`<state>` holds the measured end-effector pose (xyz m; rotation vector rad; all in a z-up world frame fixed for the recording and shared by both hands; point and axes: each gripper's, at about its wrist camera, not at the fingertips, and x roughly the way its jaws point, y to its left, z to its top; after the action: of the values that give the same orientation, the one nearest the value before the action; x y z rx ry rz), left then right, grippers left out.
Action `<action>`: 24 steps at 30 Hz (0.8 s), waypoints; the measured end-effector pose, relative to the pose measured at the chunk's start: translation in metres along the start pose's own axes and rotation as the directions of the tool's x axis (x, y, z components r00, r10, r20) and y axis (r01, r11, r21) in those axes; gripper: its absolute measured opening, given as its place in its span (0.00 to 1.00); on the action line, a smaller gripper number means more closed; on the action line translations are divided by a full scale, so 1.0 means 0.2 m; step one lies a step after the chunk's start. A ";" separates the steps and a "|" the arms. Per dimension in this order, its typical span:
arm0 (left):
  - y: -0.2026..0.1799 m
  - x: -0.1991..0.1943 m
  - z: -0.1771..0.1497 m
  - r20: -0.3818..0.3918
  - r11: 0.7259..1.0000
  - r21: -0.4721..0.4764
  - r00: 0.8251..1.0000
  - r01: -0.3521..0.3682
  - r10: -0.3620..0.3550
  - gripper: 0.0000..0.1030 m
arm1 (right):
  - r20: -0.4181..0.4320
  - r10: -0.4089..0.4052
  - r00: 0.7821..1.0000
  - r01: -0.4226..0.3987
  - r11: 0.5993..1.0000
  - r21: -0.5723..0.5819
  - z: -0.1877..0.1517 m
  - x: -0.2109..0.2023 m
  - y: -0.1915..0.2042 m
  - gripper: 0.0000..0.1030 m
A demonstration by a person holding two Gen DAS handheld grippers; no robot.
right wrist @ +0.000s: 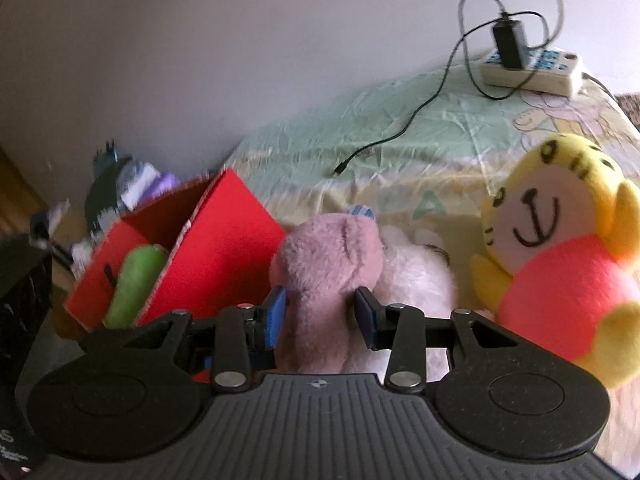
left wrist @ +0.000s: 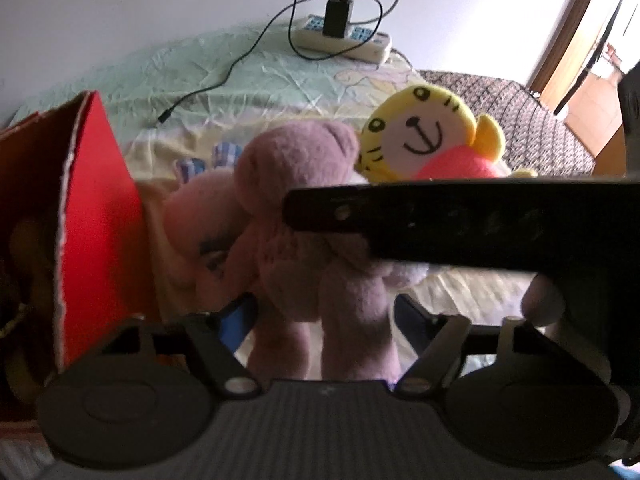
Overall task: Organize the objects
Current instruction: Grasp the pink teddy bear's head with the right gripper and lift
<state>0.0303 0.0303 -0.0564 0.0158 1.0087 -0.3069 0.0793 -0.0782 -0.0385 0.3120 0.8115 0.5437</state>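
Observation:
A mauve plush bear [left wrist: 308,208] lies on the bed in front of a red cardboard box [left wrist: 96,200]. My left gripper [left wrist: 324,312] has its blue pads on either side of the bear's legs, apparently closed on them. My right gripper [right wrist: 320,312] is shut on the same bear [right wrist: 328,272], pads pressed into its body; its black body crosses the left wrist view [left wrist: 460,220]. A yellow tiger plush [left wrist: 428,136] with a pink shirt sits to the right and also shows in the right wrist view [right wrist: 560,248]. A white plush [right wrist: 416,276] lies behind the bear.
The red box [right wrist: 224,248] stands open at the left with a green plush [right wrist: 136,280] inside. A white power strip [left wrist: 344,40] with a black charger and cable lies at the far side of the bed. Clutter sits by the wall [right wrist: 120,184].

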 end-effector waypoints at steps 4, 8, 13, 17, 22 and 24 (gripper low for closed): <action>0.00 0.03 0.01 -0.011 1.000 0.016 1.000 -0.025 0.026 0.68 | -0.011 0.007 1.000 -0.007 1.000 -0.019 0.01 0.04 -0.01 0.40; 0.00 0.06 0.03 -0.019 0.999 0.014 0.999 -0.030 0.030 0.68 | -0.011 0.032 0.999 -0.032 0.999 0.013 0.01 0.05 -0.05 0.34; -0.01 0.07 0.04 -0.019 0.999 0.032 0.999 -0.030 0.031 0.66 | 0.002 0.052 0.999 -0.052 0.998 0.029 0.01 0.02 -0.05 0.27; -0.02 0.05 0.03 -0.016 0.999 0.042 1.000 -0.016 0.016 0.63 | 0.007 0.052 0.999 -0.053 0.998 0.039 0.00 -0.01 -0.05 0.26; -0.05 0.01 0.02 -0.003 0.998 0.057 1.000 0.004 -0.004 0.61 | 0.029 0.038 0.999 -0.039 0.999 0.028 -0.02 -0.07 -0.01 0.26; -0.06 -0.01 0.01 0.009 0.998 0.059 1.000 0.017 -0.018 0.61 | 0.043 0.031 0.999 -0.033 0.999 0.026 -0.02 -0.10 0.00 0.26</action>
<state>0.0273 0.0198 -0.0521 0.0592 0.9901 -0.3523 0.0637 -0.0897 -0.0291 0.3601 0.7745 0.5550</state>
